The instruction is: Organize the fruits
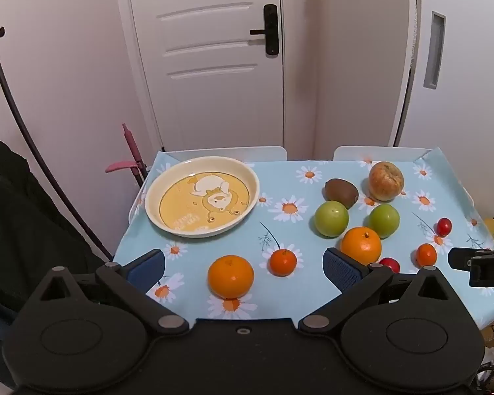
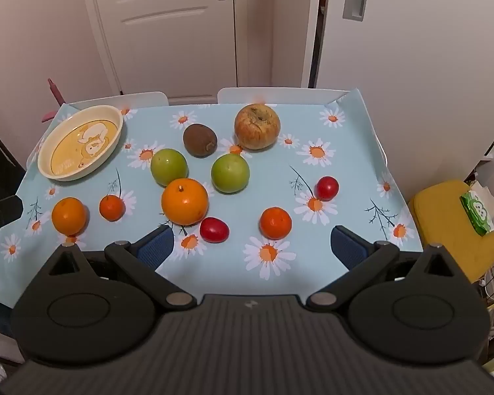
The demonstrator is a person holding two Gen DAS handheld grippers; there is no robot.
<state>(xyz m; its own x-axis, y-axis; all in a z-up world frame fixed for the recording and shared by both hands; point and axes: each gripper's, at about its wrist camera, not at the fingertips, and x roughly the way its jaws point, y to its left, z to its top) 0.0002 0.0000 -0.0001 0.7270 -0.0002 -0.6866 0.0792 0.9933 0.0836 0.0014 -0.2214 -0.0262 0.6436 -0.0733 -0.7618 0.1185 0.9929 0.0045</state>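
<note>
A cream plate with a duck picture sits empty at the table's far left. Loose fruit lies on the daisy tablecloth: an apple, a kiwi, two green fruits, a large orange, an orange near the left, small tangerines, and red fruits. My left gripper is open, low over the near edge, with the orange between its fingers' line. My right gripper is open and empty, near the tangerine.
A white door and walls stand behind the table. Two white chair backs sit at the far edge. A yellow stool with a green packet stands to the right. A dark bag and a black tube are at the left.
</note>
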